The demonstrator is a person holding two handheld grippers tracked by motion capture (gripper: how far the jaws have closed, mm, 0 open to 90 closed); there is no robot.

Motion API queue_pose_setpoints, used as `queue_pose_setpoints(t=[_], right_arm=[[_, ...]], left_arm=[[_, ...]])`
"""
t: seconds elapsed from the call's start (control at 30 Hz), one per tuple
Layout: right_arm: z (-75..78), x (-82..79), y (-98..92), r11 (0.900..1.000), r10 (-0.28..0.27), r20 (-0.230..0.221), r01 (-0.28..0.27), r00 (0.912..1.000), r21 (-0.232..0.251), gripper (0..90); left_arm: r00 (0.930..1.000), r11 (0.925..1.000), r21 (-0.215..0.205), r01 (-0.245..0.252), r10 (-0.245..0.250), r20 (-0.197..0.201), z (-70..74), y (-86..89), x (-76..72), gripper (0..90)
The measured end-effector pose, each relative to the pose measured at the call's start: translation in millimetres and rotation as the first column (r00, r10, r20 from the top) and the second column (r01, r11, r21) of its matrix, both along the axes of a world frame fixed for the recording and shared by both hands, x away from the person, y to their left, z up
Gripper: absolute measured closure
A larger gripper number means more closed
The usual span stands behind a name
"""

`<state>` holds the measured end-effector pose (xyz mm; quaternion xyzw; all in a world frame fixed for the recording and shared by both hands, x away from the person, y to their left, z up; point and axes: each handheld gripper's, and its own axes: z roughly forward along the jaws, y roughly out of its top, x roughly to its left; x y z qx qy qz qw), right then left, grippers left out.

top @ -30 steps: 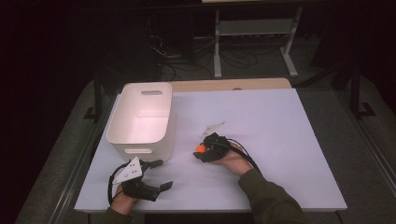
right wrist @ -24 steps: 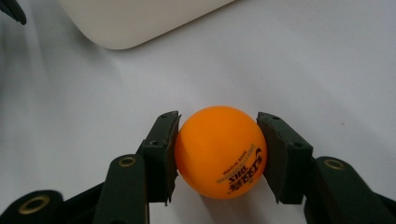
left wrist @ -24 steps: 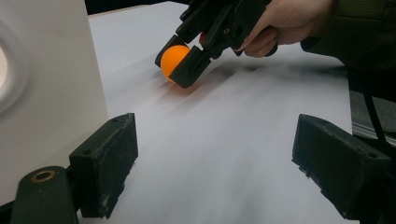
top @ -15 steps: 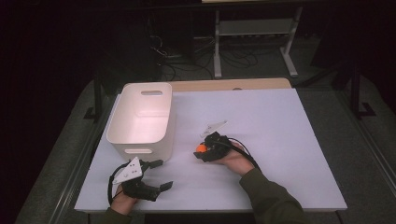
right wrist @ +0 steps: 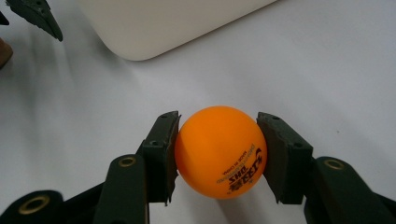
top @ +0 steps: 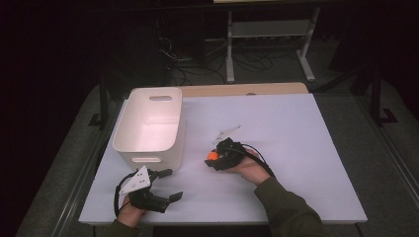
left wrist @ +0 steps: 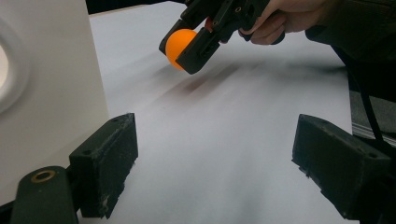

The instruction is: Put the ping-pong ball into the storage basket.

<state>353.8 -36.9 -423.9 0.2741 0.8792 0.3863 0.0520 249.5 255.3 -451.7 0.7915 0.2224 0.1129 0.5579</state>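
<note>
An orange ping-pong ball (right wrist: 220,151) with dark print sits pinched between the two black pads of my right gripper (right wrist: 218,154), which is shut on it. In the high view that gripper (top: 216,160) is near the table's middle, to the right of the white bin (top: 150,123), with the ball (top: 213,156) at its tip. The left gripper view shows the same ball (left wrist: 180,44) held a little above the table. My left gripper (top: 169,184) rests near the front edge below the bin, its jaws wide apart with nothing between them (left wrist: 215,168).
The white table top (top: 296,148) spreads wide to the right. A small clear plastic piece (top: 227,132) lies just behind the right gripper. The bin's side wall (left wrist: 46,84) stands close on the left of my left gripper. Dark floor and a metal stand lie behind the table.
</note>
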Motion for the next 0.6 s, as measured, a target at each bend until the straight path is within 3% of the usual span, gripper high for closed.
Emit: queue_pose_setpoints(t=[0.6], right_arm=[[11.6,-0.6,-2.8,1.0,0.003,0.009,-0.003,1.0,0.007,49.3]], left_arm=[[1.0,1.0,0.0,0.0,0.0,-0.001,0.0,0.0,0.1,13.8]])
